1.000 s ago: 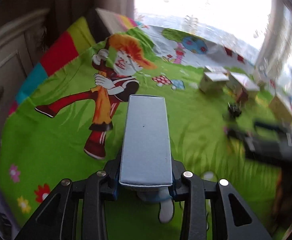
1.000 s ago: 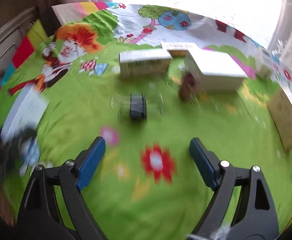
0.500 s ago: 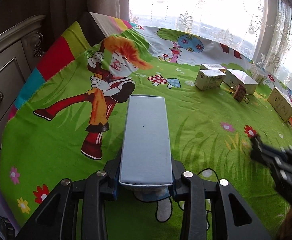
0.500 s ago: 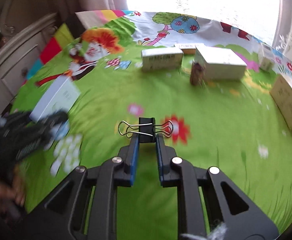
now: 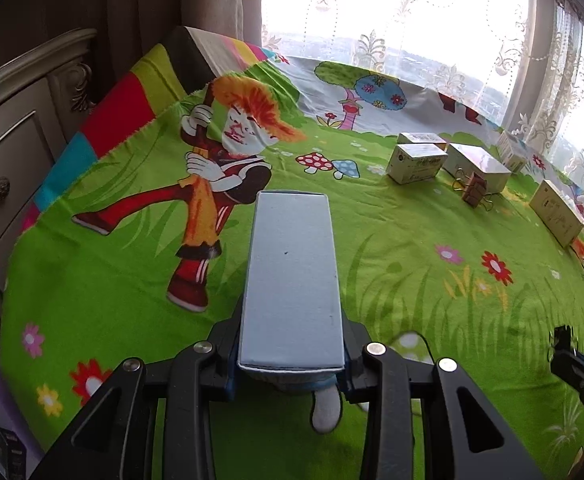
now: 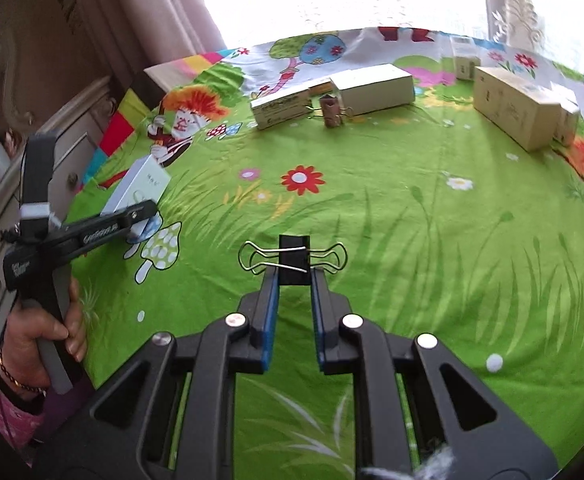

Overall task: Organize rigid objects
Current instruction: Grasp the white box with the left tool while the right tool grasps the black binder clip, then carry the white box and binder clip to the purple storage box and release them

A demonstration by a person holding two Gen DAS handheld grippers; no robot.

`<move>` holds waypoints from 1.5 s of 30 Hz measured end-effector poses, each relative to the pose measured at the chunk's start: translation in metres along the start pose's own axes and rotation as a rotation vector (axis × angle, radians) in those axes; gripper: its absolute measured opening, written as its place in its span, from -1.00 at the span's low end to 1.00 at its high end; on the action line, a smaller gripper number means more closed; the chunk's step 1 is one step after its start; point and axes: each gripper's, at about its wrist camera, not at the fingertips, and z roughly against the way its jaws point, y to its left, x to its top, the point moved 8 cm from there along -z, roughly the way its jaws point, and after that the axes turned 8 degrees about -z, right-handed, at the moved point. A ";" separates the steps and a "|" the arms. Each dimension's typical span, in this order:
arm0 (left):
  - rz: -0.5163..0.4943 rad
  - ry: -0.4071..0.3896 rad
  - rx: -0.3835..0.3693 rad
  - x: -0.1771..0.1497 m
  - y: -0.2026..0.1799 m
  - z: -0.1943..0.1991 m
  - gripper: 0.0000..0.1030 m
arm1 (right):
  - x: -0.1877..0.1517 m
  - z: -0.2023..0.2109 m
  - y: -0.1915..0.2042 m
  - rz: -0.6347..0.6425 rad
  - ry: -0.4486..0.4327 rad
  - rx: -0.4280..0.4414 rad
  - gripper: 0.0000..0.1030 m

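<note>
Item one, left hand-held gripper [image 5: 292,364]: its jaws are closed narrow on a pale blue box [image 5: 292,280], which I carry flat, long side pointing away from me, above the cartoon blanket [image 5: 392,248].

Item two, right hand-held gripper [image 6: 294,280]: its jaws are pinched tight on a black binder clip [image 6: 294,258], whose wire handles splay to either side beyond the pads. The clip sits lifted above the green of the blanket.

Item three, landmark: the white carton [image 6: 374,88] lying near the window edge of the blanket. Just to its left, a printed carton [image 6: 282,106]. In front of it, nearly touching, a brown binder clip [image 6: 331,110] standing upright. Well to its right, a tan carton [image 6: 518,106] with smaller boxes beside and beyond it. My black clip hangs well apart from the white carton, on my side of it; the blue box is farther off still, to its left.

Step in hand, as I judge it: both pieces are picked and in carriage, none placed yet.

Next move calls for: bringing the black clip alongside the brown one by the white carton, lowering it until it rests, then easing off; the blue box likely joins the cartons, squared to their row.
</note>
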 end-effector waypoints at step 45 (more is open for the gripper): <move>-0.068 -0.194 0.011 -0.090 0.047 0.199 -0.28 | -0.036 0.071 0.131 0.267 -0.072 0.125 -0.63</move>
